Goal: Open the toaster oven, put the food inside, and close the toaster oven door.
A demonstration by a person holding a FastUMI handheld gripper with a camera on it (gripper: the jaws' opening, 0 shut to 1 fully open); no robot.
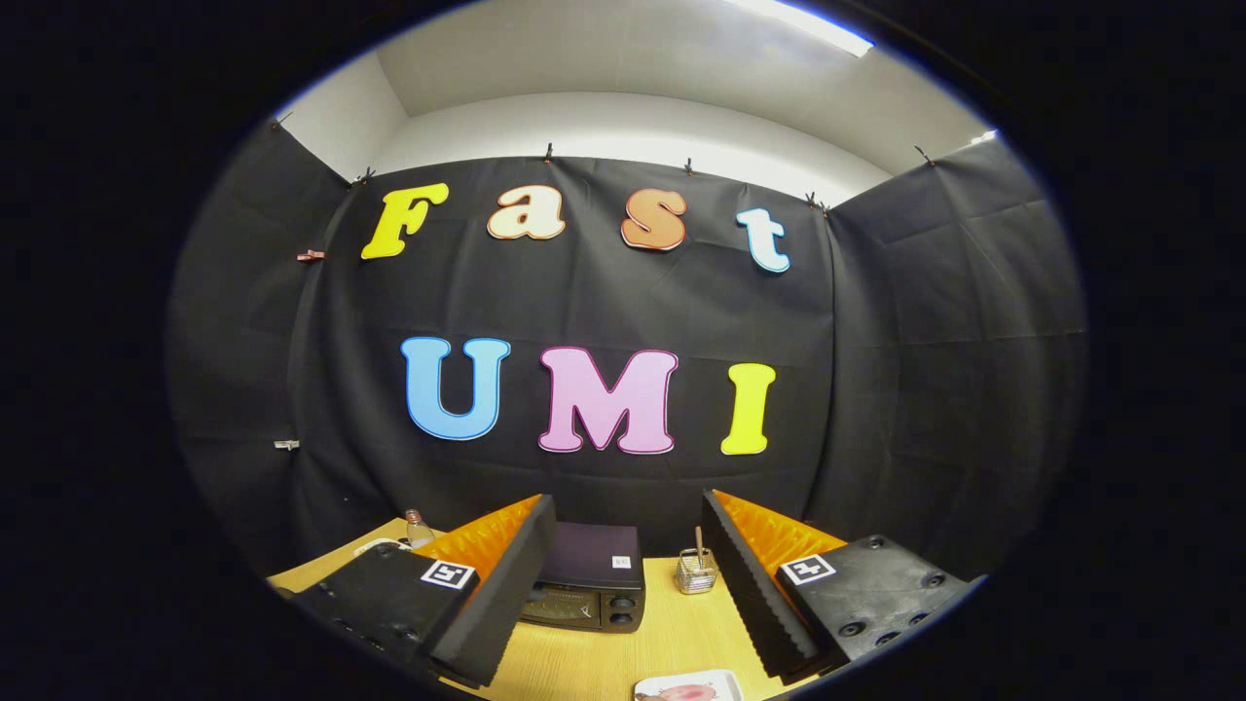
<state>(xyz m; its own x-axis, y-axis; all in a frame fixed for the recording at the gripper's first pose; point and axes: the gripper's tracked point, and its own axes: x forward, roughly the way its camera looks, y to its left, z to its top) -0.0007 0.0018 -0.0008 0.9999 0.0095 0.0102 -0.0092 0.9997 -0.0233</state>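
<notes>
A dark toaster oven (587, 576) stands on the wooden table (672, 633) near the booth's back wall, its door shut. It lies just ahead of my left finger and partly behind it. My gripper (623, 623) is held high above the table and is open, with nothing between its fingers. Close below the fingers sits a white plate (725, 682) holding a pinkish piece of food (686, 692); only its far part shows.
A small wire basket (697, 572) with a stick in it stands right of the oven. A little glass bottle (419, 531) stands at the table's far left, beyond the left finger. Black cloth walls close in the table at the back and sides.
</notes>
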